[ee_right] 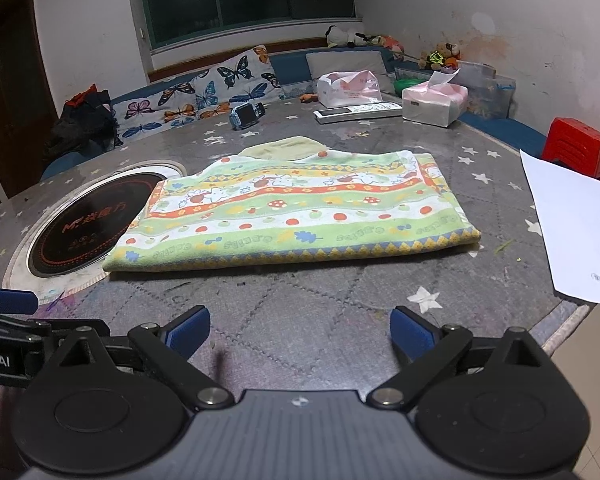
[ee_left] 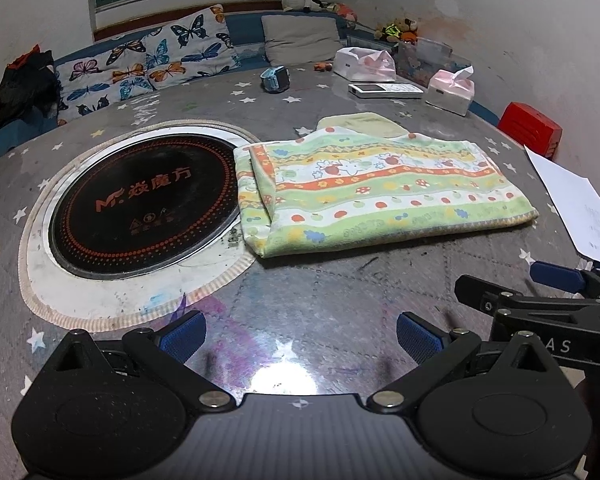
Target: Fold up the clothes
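Note:
A folded green, white and orange patterned towel (ee_left: 380, 188) lies flat on the round grey star-patterned table (ee_left: 320, 292); it also shows in the right wrist view (ee_right: 296, 216). A pale yellow cloth (ee_left: 360, 123) lies just behind it, also seen in the right wrist view (ee_right: 284, 148). My left gripper (ee_left: 300, 338) is open and empty, above the table's near part, short of the towel. My right gripper (ee_right: 300, 332) is open and empty, in front of the towel's near edge. The right gripper's body shows at the right of the left wrist view (ee_left: 540, 300).
A black induction hob (ee_left: 144, 204) is set into the table left of the towel, which overlaps its rim. A white paper sheet (ee_right: 572, 232) lies at the right edge. Tissue packs (ee_right: 434, 104), a remote (ee_right: 356, 112) and a small blue toy (ee_right: 246, 115) sit at the back. A red stool (ee_right: 580, 152) stands beyond.

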